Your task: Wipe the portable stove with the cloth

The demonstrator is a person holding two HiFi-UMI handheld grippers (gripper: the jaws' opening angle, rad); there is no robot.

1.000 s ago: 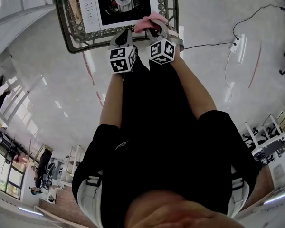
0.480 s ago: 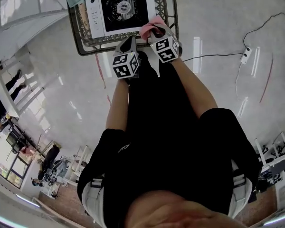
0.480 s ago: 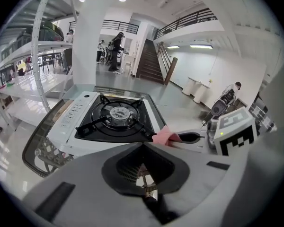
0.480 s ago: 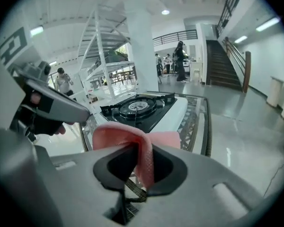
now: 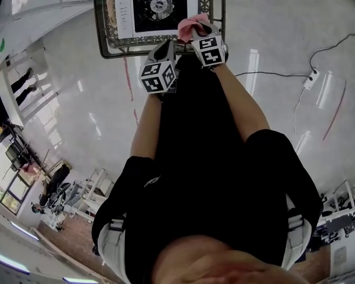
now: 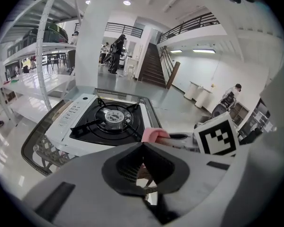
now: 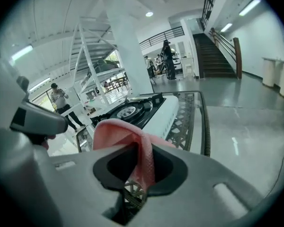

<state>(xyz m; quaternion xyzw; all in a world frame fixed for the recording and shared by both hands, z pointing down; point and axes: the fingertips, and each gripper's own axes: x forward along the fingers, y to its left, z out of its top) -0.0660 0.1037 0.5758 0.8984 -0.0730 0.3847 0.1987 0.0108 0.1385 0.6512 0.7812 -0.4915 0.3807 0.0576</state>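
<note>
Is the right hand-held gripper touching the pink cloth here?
Touching. The right gripper view shows the right hand-held gripper, whose jaws have just been closing, pinching the pink cloth that hangs between them.

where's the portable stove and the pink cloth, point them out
portable stove [image 5: 157, 7]: head view, on its black top by the burner.
pink cloth [image 7: 121, 131]: right gripper view, on the fold above the jaws.

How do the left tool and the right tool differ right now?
The right tool is clamped on the pink cloth, its jaws having just closed; the left tool is shut and empty. The right tool reaches nearer the stove than the left. Both point toward it.
</note>
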